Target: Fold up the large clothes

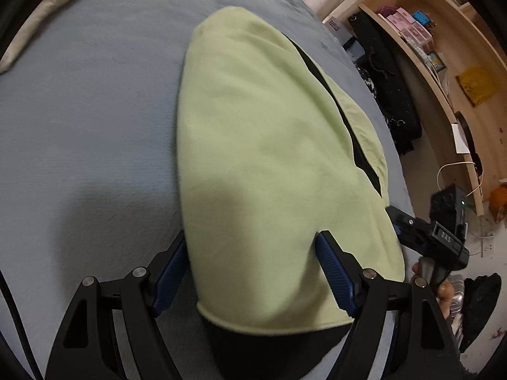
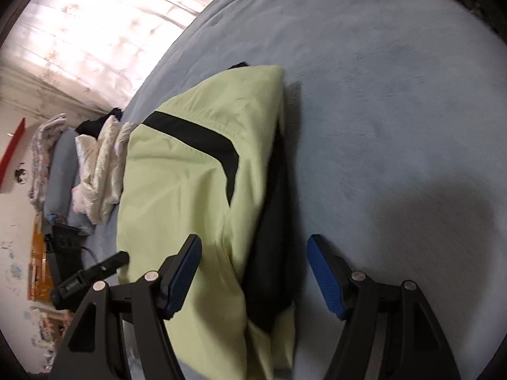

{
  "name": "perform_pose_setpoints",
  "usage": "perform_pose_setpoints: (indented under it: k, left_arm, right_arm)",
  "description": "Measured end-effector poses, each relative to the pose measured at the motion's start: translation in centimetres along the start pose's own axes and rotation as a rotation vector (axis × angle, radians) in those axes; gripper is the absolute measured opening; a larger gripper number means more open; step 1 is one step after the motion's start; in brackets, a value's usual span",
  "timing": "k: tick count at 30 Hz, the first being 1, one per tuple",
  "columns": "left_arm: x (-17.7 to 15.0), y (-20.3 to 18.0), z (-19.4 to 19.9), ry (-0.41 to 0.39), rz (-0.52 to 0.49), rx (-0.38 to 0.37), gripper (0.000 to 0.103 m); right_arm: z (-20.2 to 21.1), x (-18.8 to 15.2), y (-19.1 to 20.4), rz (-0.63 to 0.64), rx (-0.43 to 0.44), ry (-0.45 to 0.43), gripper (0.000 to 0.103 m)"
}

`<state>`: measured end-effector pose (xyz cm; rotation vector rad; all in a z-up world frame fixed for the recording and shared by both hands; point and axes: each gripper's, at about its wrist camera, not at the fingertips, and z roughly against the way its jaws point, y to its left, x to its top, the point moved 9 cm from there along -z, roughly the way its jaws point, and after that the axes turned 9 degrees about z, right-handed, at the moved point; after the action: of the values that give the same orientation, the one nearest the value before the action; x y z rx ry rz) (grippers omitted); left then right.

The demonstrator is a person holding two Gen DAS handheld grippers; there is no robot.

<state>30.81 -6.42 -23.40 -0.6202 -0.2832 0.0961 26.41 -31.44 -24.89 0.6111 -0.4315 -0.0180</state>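
Left wrist view shows the pale green fabric garment with black stripe trim [image 1: 269, 145] lying lengthwise on the blue-grey bedspread [image 1: 88, 120], already folded into a long narrow panel, its near hem toward the camera and a dark lining peeking out beneath that hem. A crumpled cream cloth [image 1: 47, 9] sits at the bedspread's far left corner, well apart from the garment. The left gripper [image 1: 253, 253] stands released, its blue-padded fingers spread wide; one finger sits just off the garment's left edge and the other rests over the cloth nearer its right side, so the near end lies between them without being pinched. At the garment's right edge, near the bedspread's right side, the right gripper [image 1: 399, 221] comes in from that side, with wooden shelves [image 1: 443, 72] beyond. In the right wrist view the same garment [image 2: 190, 190] runs away from the camera, its black inner layer exposed along the right edge, and a heap of pale bedding [image 2: 95, 171] lies at the far left edge of the bedspread [image 2: 396, 110]. The right gripper [image 2: 253, 259] is likewise spread apart, straddling the near end with nothing clamped, while the left gripper's finger [image 2: 107, 262] shows at the garment's left edge. The step in hand appears to be setting up a crosswise fold of the near end. The next move likely calls for both grippers to close on the near corners, catching green layer and dark lining together, then lift evenly.
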Motion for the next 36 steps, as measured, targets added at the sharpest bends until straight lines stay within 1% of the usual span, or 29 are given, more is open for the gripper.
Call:
perform_pose_setpoints:
  k: [2,4,8,11,13,15,16,17,18,19,20,21,22,24,27,31,36]
  left_arm:
    - [0.3,-0.3,-0.6,-0.002,-0.014,-0.017,0.078]
    - [0.7,-0.6,-1.2,0.001,-0.026,-0.028,0.081]
    - [1.4,-1.4,-2.4,0.008,-0.060,-0.035,0.090]
    - [1.8,-2.1,-3.6,0.035,-0.095,-0.030,0.098]
    - [2.1,-2.4,-4.0,0.050,-0.116,-0.022,0.100]
    - [2.3,-2.7,-4.3,0.058,-0.118,-0.015,0.101]
    - [2.4,-2.8,-4.4,0.057,-0.114,-0.011,0.101]
    - [2.5,-2.9,-4.5,0.049,-0.110,-0.005,0.100]
    - [2.6,-3.0,-4.4,0.036,-0.108,0.000,0.096]
    - [2.7,-3.2,-4.1,0.019,-0.110,0.006,0.093]
    - [2.8,-3.3,-3.8,0.004,-0.115,0.009,0.084]
    - [2.8,-3.4,-3.3,-0.018,-0.124,0.016,0.075]
    - [2.9,-3.6,-2.9,-0.033,-0.131,0.024,0.071]
    - [3.3,-3.9,-2.3,-0.057,-0.135,0.040,0.053]
    - [3.6,-4.4,-1.3,-0.088,-0.154,0.060,0.041]
    - [3.2,-5.8,0.1,-0.139,-0.226,0.116,0.036]
    - [2.6,-6.5,2.4,-0.157,-0.248,0.125,0.034]
  right_arm:
    - [-0.9,0.4,0.5,0.014,0.030,0.004,0.069]
    - [-2.1,0.8,1.1,0.036,0.059,0.015,0.069]
    - [-3.5,1.7,1.9,0.061,0.100,0.017,0.069]
    - [-4.2,2.3,2.1,0.068,0.121,0.011,0.067]
    - [-4.4,2.5,2.1,0.076,0.122,0.011,0.060]
    - [-4.6,2.5,1.8,0.065,0.123,0.014,0.038]
    - [-4.6,2.6,1.7,0.054,0.132,0.010,0.035]
    - [-4.4,2.6,1.6,0.047,0.136,0.001,0.030]
    - [-4.1,2.6,1.8,0.052,0.136,-0.010,0.024]
    - [-3.8,2.6,2.0,0.063,0.131,-0.019,0.021]
    - [-3.5,2.7,2.4,0.077,0.123,-0.030,0.016]
    - [-3.1,2.8,2.6,0.091,0.113,-0.041,0.013]
    - [-2.8,2.8,3.0,0.105,0.104,-0.051,0.012]
    - [-2.2,3.0,4.1,0.136,0.083,-0.072,0.011]
    - [-1.3,3.3,5.8,0.181,0.060,-0.100,0.011]
    - [-0.3,3.2,8.0,0.222,0.038,-0.121,0.010]
    - [1.0,2.3,10.4,0.259,0.017,-0.124,0.010]
